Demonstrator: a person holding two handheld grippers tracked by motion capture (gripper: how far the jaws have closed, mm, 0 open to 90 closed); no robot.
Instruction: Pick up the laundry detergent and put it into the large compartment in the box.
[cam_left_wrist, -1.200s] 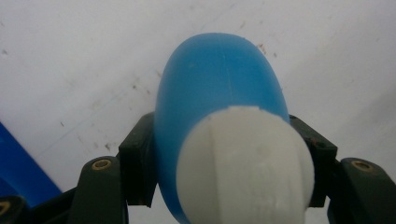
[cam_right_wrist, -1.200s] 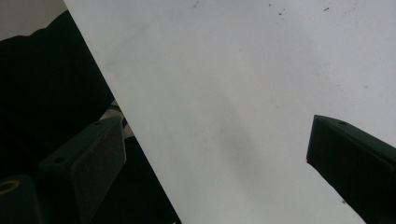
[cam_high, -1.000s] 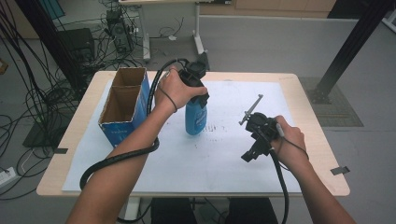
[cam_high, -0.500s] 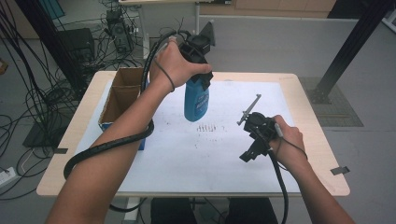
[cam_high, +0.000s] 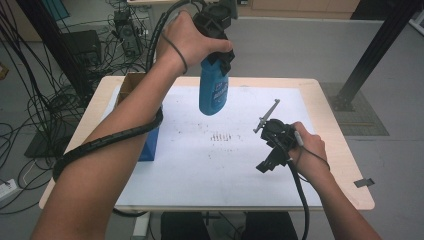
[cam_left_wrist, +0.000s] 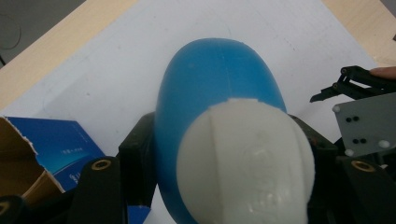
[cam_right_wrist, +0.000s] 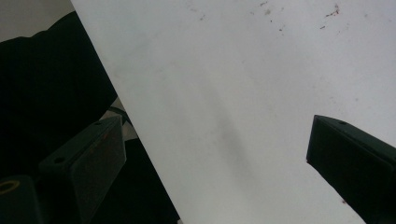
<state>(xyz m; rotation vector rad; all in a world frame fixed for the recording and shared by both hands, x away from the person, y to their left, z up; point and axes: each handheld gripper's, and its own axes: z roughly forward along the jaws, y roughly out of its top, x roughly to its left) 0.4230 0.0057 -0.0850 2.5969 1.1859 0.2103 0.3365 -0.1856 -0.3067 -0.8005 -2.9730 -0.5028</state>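
high above the middle of the desk hangs the blue plastic bottle with a white rounded cap (cam_high: 213, 88), clear of the surface, its base pointing down and slightly towards the person. the left hand-held gripper (cam_high: 218, 54) clasps it just under the cap, one black jaw on each side of the neck, as the left gripper view shows with the cap (cam_left_wrist: 243, 161) filling the space between them. below and to the left stands the open blue cardboard box (cam_high: 145, 131) at the left edge of the white paper sheet (cam_high: 225, 165) that covers the wooden desk (cam_high: 350, 170). the right hand-held gripper (cam_high: 267, 164) rests low over the sheet's right side, jaws spread apart and holding nothing.

the step in hand looks like carrying the bottle across to the box. to do it well, keep the squeeze firm on the neck so the smooth body does not swing or slip, travel level and high enough to clear the box's raised flaps, line the base up over the opening, then lower straight down before letting go. the right hand-held gripper could steady the box wall.
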